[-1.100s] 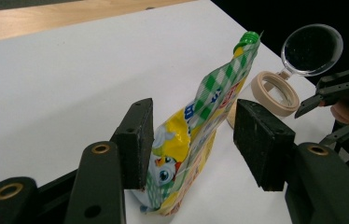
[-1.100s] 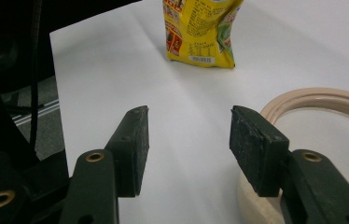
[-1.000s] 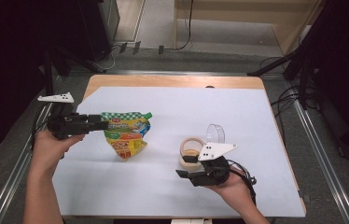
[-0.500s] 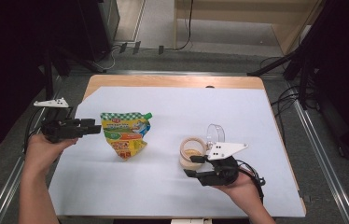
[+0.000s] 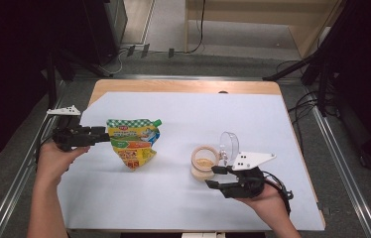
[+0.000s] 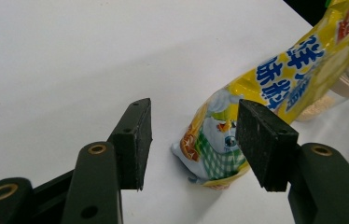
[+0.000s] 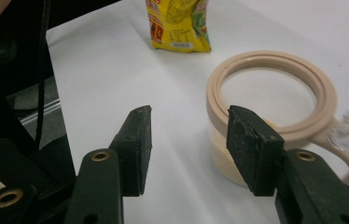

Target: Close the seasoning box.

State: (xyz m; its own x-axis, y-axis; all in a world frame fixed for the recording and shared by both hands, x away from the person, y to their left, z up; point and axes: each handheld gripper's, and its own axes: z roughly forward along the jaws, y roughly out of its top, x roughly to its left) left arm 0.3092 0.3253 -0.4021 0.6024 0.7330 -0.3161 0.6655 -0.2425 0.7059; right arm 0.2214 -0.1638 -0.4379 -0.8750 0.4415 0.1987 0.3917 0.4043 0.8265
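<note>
A wooden table (image 5: 183, 85) covered by a white sheet (image 5: 183, 124) stands in a dim room with cables on the grey floor beyond its far edge.

Left gripper (image 5: 101, 136), at the left edge of the sheet: jaws roughly half apart with nothing between the pads. In the left gripper view (image 6: 191, 144) the pads frame the lower end of a yellow pouch (image 6: 256, 98) lying just beyond the tips, without touching it. The pouch (image 5: 133, 143) lies flat on the sheet just right of this gripper, its green spout cap (image 5: 157, 122) pointing to the far right. Large blue characters run along its front, above a cartoon figure with a green checked cloth; the smaller print is too fine to read.

Right gripper (image 5: 212, 177), at the near right: jaws likewise about half apart and empty. In the right gripper view (image 7: 189, 149) one pad stands just beside the wall of a small beige-rimmed jar (image 7: 270, 112), and contact cannot be judged. The jar (image 5: 205, 161) stands upright right of centre, holding a pale powder, with its clear hinged lid (image 5: 228, 146) tipped up on the far right side.
</note>
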